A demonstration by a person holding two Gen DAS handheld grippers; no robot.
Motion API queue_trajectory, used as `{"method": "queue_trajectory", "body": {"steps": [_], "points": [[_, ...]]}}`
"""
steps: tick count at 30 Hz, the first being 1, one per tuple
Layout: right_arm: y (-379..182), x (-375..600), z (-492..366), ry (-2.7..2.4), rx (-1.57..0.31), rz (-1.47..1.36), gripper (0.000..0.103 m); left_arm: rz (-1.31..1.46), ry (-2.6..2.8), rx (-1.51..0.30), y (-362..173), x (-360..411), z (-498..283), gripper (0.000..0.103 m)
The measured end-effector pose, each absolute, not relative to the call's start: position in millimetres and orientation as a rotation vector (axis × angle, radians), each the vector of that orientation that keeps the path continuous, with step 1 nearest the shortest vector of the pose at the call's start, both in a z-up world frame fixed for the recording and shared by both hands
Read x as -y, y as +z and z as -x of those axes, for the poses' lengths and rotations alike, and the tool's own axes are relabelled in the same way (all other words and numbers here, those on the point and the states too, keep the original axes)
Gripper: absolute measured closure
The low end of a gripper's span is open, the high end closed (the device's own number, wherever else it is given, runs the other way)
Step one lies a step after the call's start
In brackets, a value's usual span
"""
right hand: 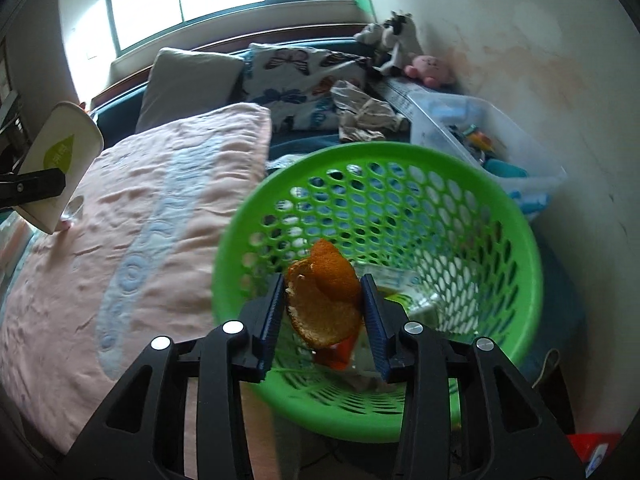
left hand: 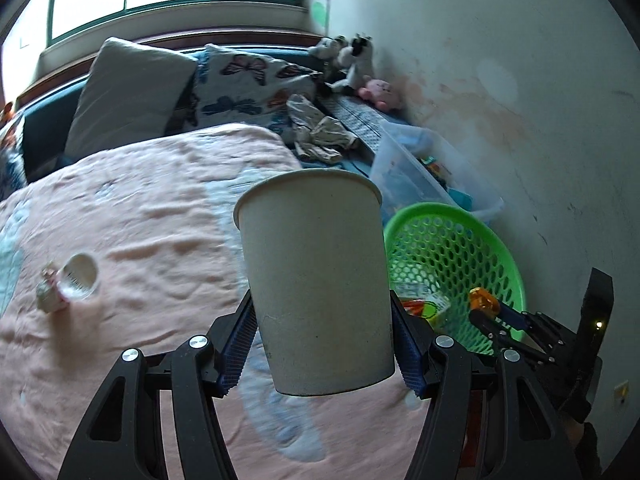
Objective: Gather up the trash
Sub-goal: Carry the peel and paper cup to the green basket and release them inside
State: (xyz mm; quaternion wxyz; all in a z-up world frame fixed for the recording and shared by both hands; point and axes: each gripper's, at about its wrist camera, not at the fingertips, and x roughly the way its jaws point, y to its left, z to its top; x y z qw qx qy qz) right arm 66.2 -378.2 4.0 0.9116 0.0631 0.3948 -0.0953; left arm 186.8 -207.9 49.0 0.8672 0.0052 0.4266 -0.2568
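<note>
My left gripper [left hand: 324, 344] is shut on a white paper cup [left hand: 316, 280], held upright above the pink blanket [left hand: 140, 220]. The cup also shows at the left edge of the right wrist view [right hand: 60, 160]. My right gripper [right hand: 324, 312] is shut on an orange peel [right hand: 324, 300] and holds it over the open green mesh basket [right hand: 516, 236]. The basket, with some wrappers inside, also shows in the left wrist view [left hand: 496, 248], right of the cup. The right gripper with the peel appears there [left hand: 486, 302] at the basket's near rim.
A small clear plastic cup and a wrapper [left hand: 70, 280] lie on the blanket at the left. A clear storage bin [right hand: 488, 136] with toys stands behind the basket by the wall. Pillows [right hand: 188, 80], crumpled clothes [right hand: 364, 112] and plush toys [right hand: 400, 40] lie at the bed's head.
</note>
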Motion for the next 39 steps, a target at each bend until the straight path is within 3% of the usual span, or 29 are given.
{"method": "queue_trajectory", "body": {"steps": [3, 11, 27, 33, 39], "points": [[3.5, 385.1, -62.6, -0.207, -0.806, -0.143, 0.048, -0.039, -0.558, -0.886, 51.8, 226.4, -186.5, 0.043], [8.8, 395.0, -44.1, -0.233, -0.774, -0.144, 0.037, -0.089, -0.617, -0.899, 45.2, 268.6, -185.7, 0.043], [13.3, 411.3, -4.7, -0.270, -0.749, -0.124, 0.029, -0.165, -0.698, -0.973, 13.2, 343.3, -181.9, 0.042], [11.5, 410.9, -0.3, -0.271, -0.748, -0.134, 0.027, -0.176, -0.724, -0.989, 6.2, 353.2, -178.7, 0.026], [15.8, 406.6, 1.7, -0.263, -0.743, -0.131, 0.027, -0.162, -0.723, -0.989, 5.0, 343.9, -177.1, 0.025]]}}
